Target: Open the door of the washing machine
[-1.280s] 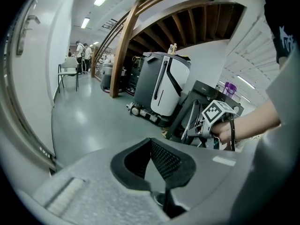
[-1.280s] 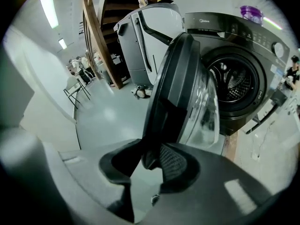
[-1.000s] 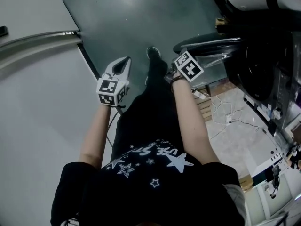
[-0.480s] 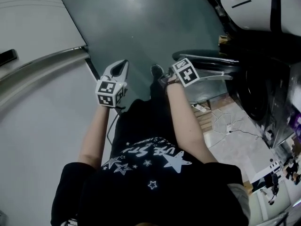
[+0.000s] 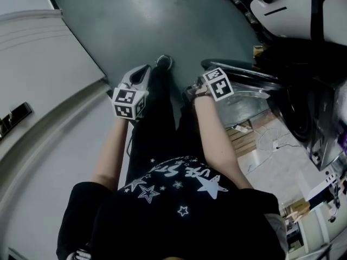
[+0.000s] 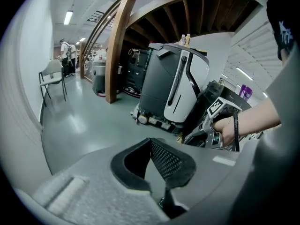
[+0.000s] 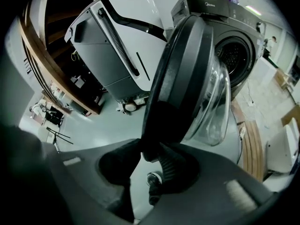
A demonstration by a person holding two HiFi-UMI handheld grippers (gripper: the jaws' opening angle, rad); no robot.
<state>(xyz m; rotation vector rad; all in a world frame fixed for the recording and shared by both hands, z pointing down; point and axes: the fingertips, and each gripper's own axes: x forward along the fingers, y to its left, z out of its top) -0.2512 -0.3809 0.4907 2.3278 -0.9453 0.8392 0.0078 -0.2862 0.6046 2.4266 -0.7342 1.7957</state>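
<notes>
The dark washing machine point(image 7: 234, 41) stands with its round drum mouth uncovered. Its door point(image 7: 187, 78), a black ring with a bulging glass bowl, is swung out edge-on toward me. My right gripper point(image 7: 152, 149) is shut on the door's black rim, which fills the gap between the pads. From the head view the same gripper point(image 5: 198, 89) sits under its marker cube against the door point(image 5: 244, 72). My left gripper point(image 5: 145, 72) hangs over the grey floor, apart from the door, its tips together and nothing in them. In its own view the left gripper point(image 6: 151, 142) holds only air.
A tall white and grey machine point(image 6: 173, 88) stands beside the washer, behind the open door. Wooden arch posts point(image 6: 117, 46), a chair point(image 6: 51, 76) and people point(image 6: 65, 55) are far off. A pale wall point(image 5: 38, 118) runs close on my left. Cables point(image 5: 265, 140) and planks point(image 5: 244, 134) lie under the door.
Both hands have travelled across the floor with the person's step. The right gripper has rolled and kept its hold on the door rim, which came with it. The left wall has come nearer.
</notes>
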